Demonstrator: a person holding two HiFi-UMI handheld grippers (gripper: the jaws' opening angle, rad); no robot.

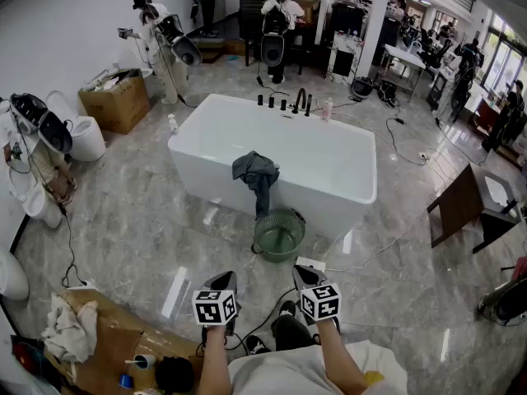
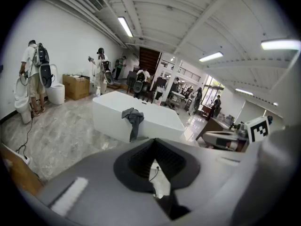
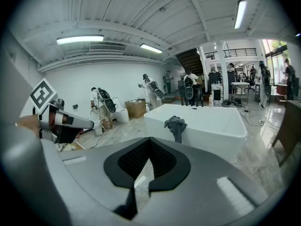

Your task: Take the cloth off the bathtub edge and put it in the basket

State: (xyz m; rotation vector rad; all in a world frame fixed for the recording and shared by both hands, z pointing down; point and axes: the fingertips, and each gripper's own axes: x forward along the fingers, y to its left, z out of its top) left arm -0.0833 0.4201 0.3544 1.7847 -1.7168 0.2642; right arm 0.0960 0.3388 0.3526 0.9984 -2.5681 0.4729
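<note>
Left gripper view: basket behind gripper

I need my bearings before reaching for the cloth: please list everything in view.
bathtub: 1, white, centre of the floor
cloth: 1, grey, draped over the bathtub's near edge
basket: 1, green, on the floor below the cloth
taps: a set, black, on the bathtub's far rim
cardboard box: 1, brown, left of the bathtub
toilets: at least 2, white, along the left wall
rag: 1, white, lower left
people: several, at the far end and the left wall
left gripper: 1, grey, bottom of view, fingers shut, empty
right gripper: 1, grey, beside it, fingers shut, empty
</note>
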